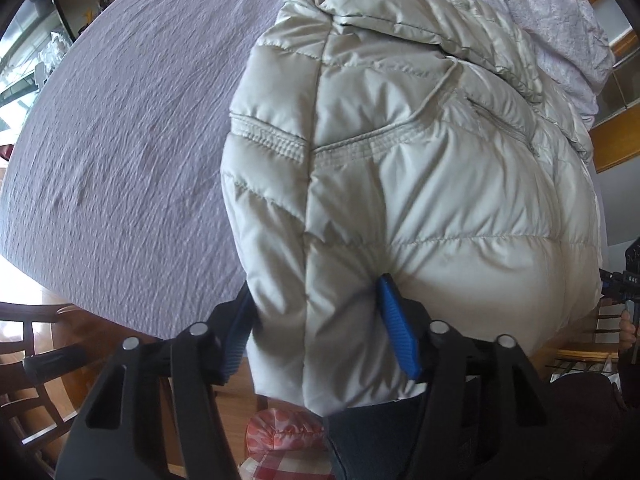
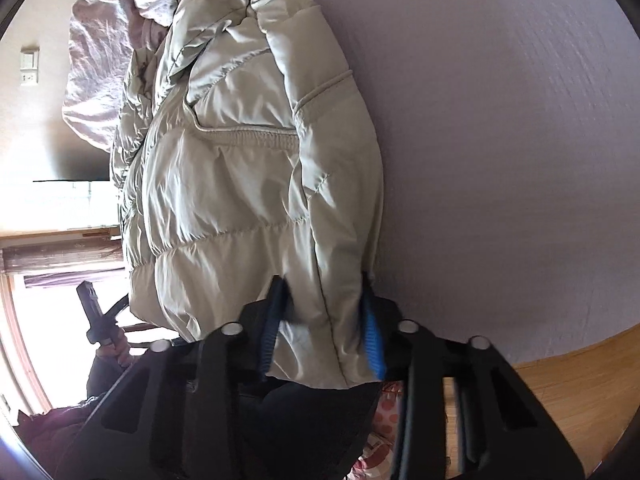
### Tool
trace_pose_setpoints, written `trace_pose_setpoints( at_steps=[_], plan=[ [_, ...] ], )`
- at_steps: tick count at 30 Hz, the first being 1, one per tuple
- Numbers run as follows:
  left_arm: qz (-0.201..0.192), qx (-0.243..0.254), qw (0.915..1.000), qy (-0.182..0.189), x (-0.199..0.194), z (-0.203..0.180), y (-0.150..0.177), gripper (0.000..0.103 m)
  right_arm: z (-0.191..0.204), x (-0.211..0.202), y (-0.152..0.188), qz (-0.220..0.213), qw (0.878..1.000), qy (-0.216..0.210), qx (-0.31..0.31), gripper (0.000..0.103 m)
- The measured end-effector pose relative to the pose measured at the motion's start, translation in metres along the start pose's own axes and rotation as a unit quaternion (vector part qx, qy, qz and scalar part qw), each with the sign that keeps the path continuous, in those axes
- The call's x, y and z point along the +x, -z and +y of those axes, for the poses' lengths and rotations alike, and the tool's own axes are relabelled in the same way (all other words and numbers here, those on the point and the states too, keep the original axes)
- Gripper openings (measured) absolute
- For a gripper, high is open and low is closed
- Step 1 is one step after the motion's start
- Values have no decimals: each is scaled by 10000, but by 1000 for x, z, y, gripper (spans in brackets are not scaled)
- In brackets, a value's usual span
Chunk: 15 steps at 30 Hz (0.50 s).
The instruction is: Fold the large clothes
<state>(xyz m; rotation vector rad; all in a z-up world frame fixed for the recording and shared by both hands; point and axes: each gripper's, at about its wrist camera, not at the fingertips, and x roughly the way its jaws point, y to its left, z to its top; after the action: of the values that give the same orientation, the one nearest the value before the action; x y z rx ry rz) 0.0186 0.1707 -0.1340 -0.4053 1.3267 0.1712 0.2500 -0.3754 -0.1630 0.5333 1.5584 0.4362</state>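
A pale beige quilted puffer jacket lies lengthwise on the purple cloth-covered table, with its hem hanging toward me over the near edge. My left gripper is shut on the left part of that hem; the blue pad dents the padding. In the right wrist view the jacket fills the middle, and my right gripper is shut on the hem's right corner, one blue pad on each side of the fold. The hood end lies far from me, bunched.
A crumpled pinkish sheet is heaped beyond the jacket's far end. A dark wooden chair stands at the table's left. Bare purple cloth spreads to the jacket's right. A red-and-white checked item sits below the table edge.
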Motion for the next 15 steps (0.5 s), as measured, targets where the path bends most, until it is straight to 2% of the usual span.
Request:
trace_pose_setpoints(
  at_steps=[1,3,6,8,11,15],
  plan=[
    [12,-36,10000,14,0,2,0,66,0,-1,1,-20,10000,-21,-40,22],
    [34,-34,10000,21,0,4,-1,65,7,-2,1,-74,9998,-25,-155,16],
    [32,28,10000,37,-2,1,1,51,18,-7,-1,-167,9990,38,-409,11],
    [4,89,10000,-24,-5,-3,-1,33,22,-10,-3,-229,9982,82,-543,10],
    [-54,133,9999,-54,-14,-8,-6,17,33,-16,-8,-366,9961,126,-791,9],
    [-260,327,9988,-251,-31,-19,-15,11,52,-29,-21,-654,9915,166,-1111,8]
  ],
)
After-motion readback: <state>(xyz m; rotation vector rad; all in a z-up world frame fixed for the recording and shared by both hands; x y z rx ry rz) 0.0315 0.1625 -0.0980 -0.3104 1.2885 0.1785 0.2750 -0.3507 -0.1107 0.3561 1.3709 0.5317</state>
